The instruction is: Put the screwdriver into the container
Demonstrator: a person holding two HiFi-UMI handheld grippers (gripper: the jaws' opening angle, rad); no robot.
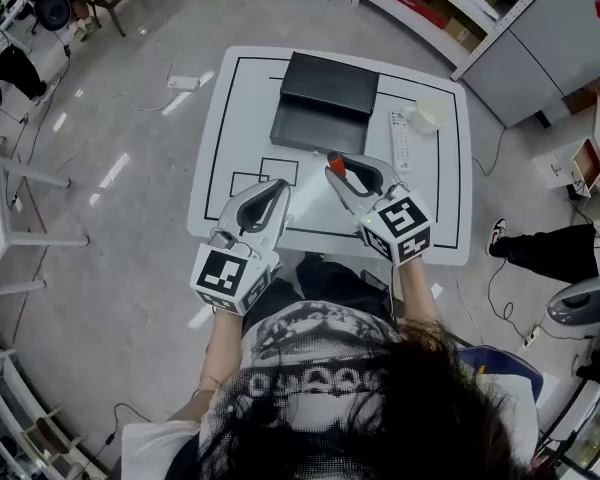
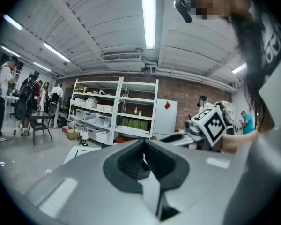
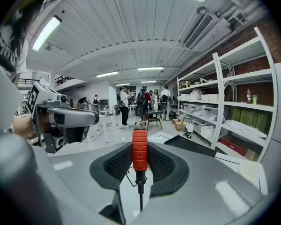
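A screwdriver with a ribbed red handle (image 3: pixel 139 150) stands upright between the pads of my right gripper (image 3: pixel 139 162), which is shut on it, thin shaft pointing down. In the head view the red handle (image 1: pixel 336 161) pokes out at the right gripper's (image 1: pixel 334 171) tip, over the white table just short of the container. That container (image 1: pixel 320 106) is a black box with its lid open, at the table's far middle; its dark edge (image 3: pixel 193 146) also shows in the right gripper view. My left gripper (image 1: pixel 282 188) hovers to the left, its jaws shut with nothing between them (image 2: pixel 144 159).
The white table (image 1: pixel 242 138) carries black marked lines. A white remote (image 1: pixel 400 140) and a white round cup (image 1: pixel 426 116) lie right of the container. Shelving (image 1: pixel 430 8) stands behind, a person's leg (image 1: pixel 550 250) at the right, and several people farther off in the room.
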